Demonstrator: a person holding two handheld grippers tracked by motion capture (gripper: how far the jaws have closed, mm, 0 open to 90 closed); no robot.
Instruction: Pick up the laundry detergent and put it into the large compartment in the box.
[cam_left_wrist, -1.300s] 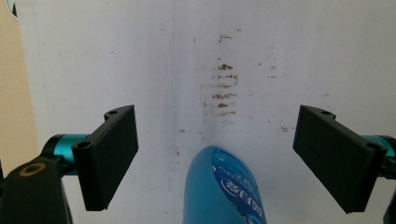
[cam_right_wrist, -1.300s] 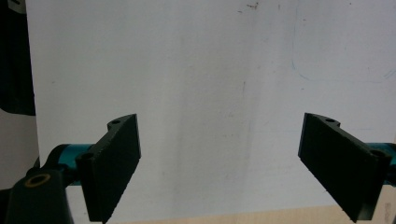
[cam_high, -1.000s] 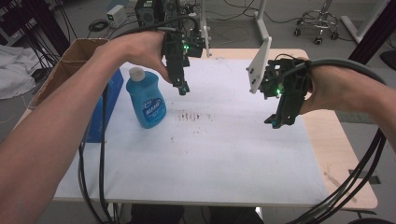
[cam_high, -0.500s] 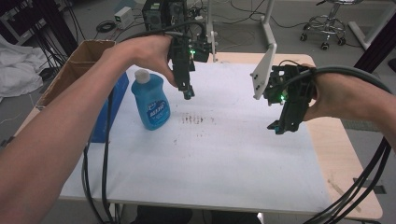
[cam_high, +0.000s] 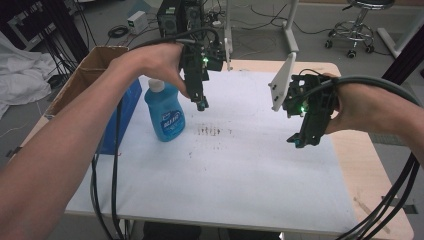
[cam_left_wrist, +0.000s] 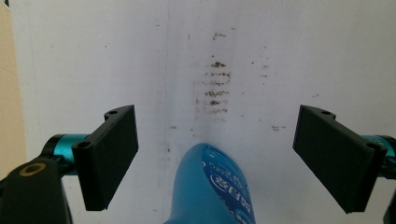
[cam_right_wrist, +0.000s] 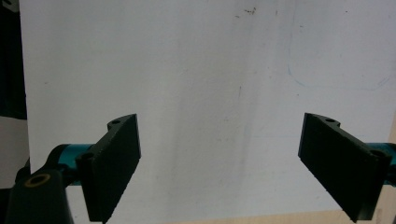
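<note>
Worktop: a wooden top is covered by a white sheet, on which the blue bottle is taken as the landmark for every place given here.
Cardboard box: an open box is seen just beyond the bottle on its left, off the edge of the worktop, with a blue panel between the two.
Blue bottle: it is stood upright on the sheet with its white cap on; in the left gripper view its blue body is seen low between the jaws.
Left gripper: it is held above the sheet, just to the right of the bottle and near its shoulder; its jaws are spread wide apart and nothing is touched by them.
Right gripper: it is held well to the right of the bottle, above bare sheet; its jaws are likewise parted with nothing between them.
Brown stain: a patch of dark specks is seen on the sheet just to the right of the bottle's base.
Risk: the bottle is judged tall and easily tipped; it could be knocked toward the box if it is struck by one jaw of the left gripper before both sides are bracketed.
Risk, grip: a smooth rounded body could be squeezed out of flat pads if it is clamped off-centre or too high.
</note>
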